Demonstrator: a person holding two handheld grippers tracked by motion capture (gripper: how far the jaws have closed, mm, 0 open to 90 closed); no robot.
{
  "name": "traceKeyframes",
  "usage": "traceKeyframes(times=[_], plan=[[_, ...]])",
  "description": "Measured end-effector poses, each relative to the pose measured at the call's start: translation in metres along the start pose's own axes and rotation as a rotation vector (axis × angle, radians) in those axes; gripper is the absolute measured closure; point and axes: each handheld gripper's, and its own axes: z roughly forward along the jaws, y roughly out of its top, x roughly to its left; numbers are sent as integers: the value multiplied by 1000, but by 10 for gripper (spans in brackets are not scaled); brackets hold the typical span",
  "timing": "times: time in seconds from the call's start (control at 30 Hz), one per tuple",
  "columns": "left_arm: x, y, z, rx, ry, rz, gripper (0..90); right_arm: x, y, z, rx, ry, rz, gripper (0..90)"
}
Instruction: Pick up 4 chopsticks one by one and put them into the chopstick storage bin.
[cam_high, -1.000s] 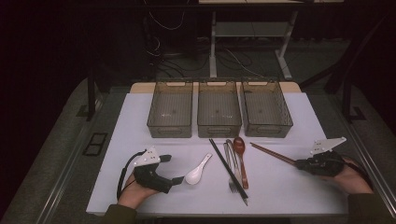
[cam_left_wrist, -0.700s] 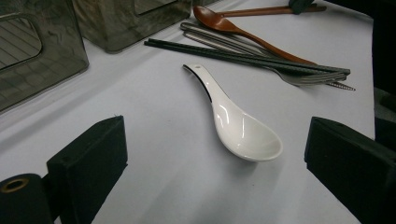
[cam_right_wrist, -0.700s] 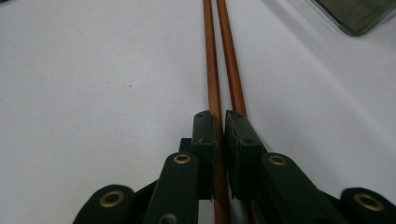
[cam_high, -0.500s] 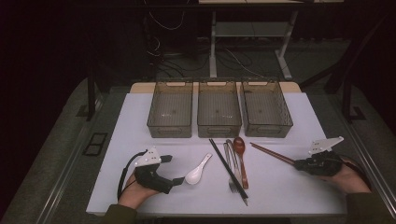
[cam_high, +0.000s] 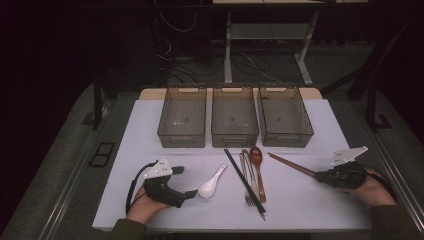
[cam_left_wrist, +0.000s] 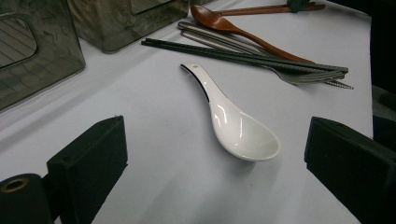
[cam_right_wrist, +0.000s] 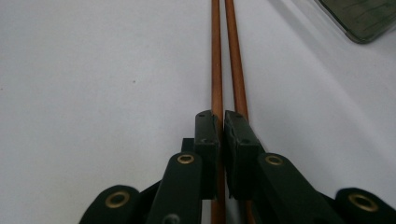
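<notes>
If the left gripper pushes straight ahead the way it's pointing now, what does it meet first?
The white spoon. It lies between the open left gripper fingers, bowl nearest; the black chopsticks come after. Exact gap unclear.

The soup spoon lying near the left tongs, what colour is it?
White, glossy; the soup spoon shows best in the left gripper view.

The high view is dimly lit; the surroundings beyond the white table (cam_high: 310, 200) are lost in darkness. Soft overhead glare is seen on the white spoon (cam_left_wrist: 233, 126). The near jaws are rendered slightly blurred in both gripper views. Shadows are faint.
</notes>
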Motion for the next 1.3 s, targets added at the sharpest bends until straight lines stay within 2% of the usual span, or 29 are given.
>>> traceKeyframes(times=[0.2, 0.47, 0.57, 0.97, 1.3], plan=[[0, 0, 0, 1, -1, 2, 51, 1, 1, -2, -10, 24, 1, 841], [1, 0, 0, -4, -2, 8, 50, 0, 1, -10, -74, 48, 35, 841], [0, 0, 0, -6, -4, 9, 49, 0, 3, -12, -86, 50, 34, 841], [2, -1, 2, 2, 22, 3, 0, 5, 15, -13, -149, 55, 52, 841], [4, -3, 5, 16, 18, -11, 0, 11, 33, -10, -196, 71, 65, 841]])
